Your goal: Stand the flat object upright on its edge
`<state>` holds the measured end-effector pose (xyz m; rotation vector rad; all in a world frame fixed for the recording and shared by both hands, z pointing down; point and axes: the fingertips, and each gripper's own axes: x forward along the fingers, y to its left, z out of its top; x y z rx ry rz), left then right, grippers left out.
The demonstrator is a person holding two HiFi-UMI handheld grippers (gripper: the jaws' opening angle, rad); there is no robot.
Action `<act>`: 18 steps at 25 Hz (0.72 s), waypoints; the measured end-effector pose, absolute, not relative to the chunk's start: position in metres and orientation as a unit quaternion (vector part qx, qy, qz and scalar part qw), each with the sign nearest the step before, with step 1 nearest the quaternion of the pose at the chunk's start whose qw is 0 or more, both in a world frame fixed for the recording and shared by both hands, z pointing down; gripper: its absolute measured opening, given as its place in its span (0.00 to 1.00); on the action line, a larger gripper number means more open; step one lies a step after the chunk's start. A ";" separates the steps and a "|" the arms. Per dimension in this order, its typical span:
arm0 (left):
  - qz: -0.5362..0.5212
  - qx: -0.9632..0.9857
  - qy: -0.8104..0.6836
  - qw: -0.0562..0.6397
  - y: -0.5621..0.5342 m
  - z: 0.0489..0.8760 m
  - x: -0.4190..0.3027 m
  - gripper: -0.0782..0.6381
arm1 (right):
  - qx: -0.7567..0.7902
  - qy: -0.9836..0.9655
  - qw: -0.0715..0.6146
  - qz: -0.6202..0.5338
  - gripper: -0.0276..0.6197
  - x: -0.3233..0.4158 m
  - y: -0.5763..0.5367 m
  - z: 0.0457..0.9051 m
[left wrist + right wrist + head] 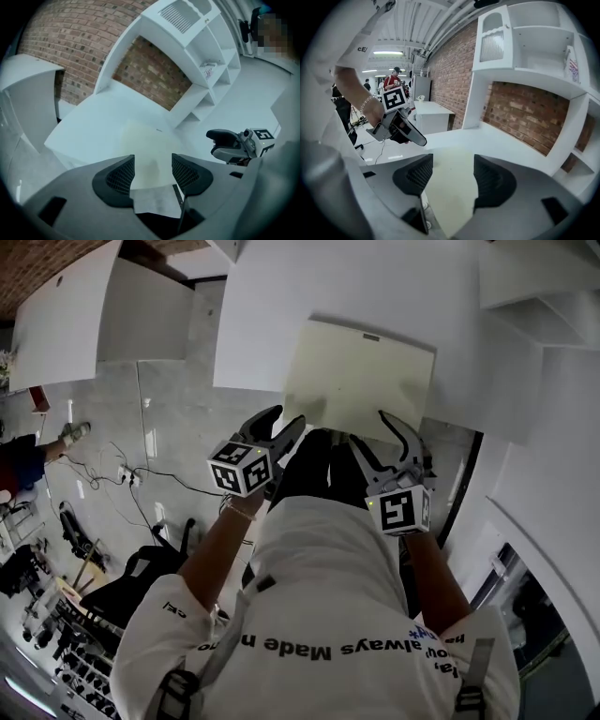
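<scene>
A pale cream flat board [361,376] lies flat on the white counter [272,324]. Both grippers hover at its near edge. My left gripper [286,420] is at the board's near left corner, jaws open, and nothing is pressed between the pads. In the left gripper view the board [143,138] shows through the gap of the left gripper [152,172]. My right gripper [368,427] is at the near right part of the edge, also open. In the right gripper view the board [452,161] fills the gap of the right gripper [452,176], and the pads stand apart from it.
A white shelf unit [197,51] stands on the counter's right end against a brick wall [150,70]. A second white cabinet [61,315] stands left of the counter. On the floor to the left are cables [122,474] and a dark chair [131,582].
</scene>
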<state>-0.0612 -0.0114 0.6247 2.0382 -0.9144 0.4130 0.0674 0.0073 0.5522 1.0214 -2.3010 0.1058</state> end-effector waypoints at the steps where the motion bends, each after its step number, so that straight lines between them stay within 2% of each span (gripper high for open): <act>1: 0.164 0.807 -0.366 0.435 -0.009 0.635 -0.064 0.43 | 0.381 -0.869 0.314 0.040 0.41 0.066 0.010 0.561; 7: 0.135 0.776 -0.373 0.491 -0.006 0.668 -0.079 0.52 | 0.366 -0.864 0.344 0.037 0.47 0.064 0.016 0.597; 18: 0.064 0.742 -0.328 0.581 -0.007 0.717 -0.083 0.54 | 0.324 -0.848 0.418 0.004 0.52 0.051 0.027 0.669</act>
